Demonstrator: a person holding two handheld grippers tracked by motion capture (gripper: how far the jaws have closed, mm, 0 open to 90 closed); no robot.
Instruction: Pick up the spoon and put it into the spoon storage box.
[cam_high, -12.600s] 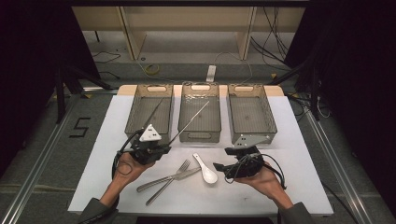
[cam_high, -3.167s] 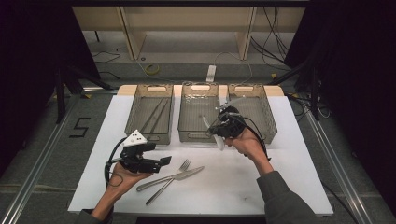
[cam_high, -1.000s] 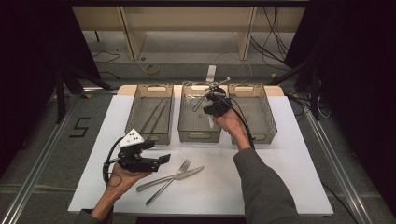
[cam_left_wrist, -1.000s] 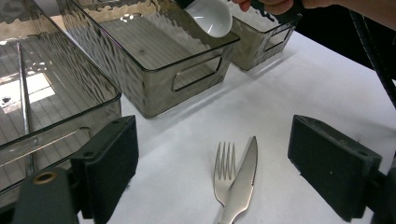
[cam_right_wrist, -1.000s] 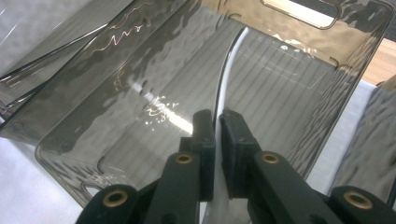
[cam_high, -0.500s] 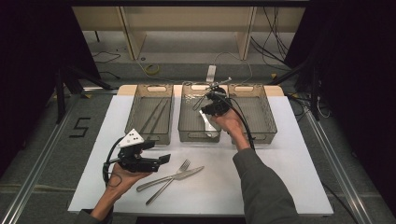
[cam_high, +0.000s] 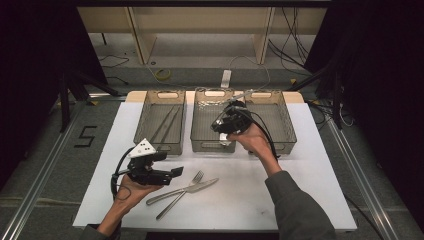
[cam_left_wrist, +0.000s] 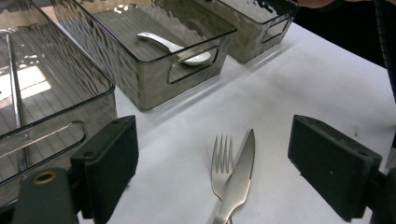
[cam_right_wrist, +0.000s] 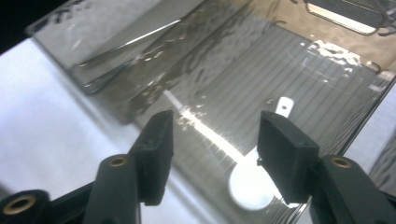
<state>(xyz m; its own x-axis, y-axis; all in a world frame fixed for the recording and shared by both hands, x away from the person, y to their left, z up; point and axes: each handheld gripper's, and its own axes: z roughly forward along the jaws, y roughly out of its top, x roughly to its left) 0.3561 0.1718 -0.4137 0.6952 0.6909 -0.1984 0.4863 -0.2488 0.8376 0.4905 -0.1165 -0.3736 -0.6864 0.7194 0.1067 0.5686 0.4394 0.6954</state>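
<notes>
A white-covered desk (cam_high: 300, 165) is seen under dim light, with three clear bins ranged along its far side, and the middle bin (cam_high: 205, 146) is taken as the landmark. Above that bin the right claw (cam_right_wrist: 212, 140) is held with its jaws just opened and nothing gripped, the white spoon (cam_right_wrist: 250, 184) lying on the bin's floor below them. Nearer than the middle bin, on the bare desk, the left claw (cam_left_wrist: 219, 175) is held wide open and empty over a fork (cam_left_wrist: 221, 161) and a knife (cam_left_wrist: 239, 177), which are crossed
</notes>
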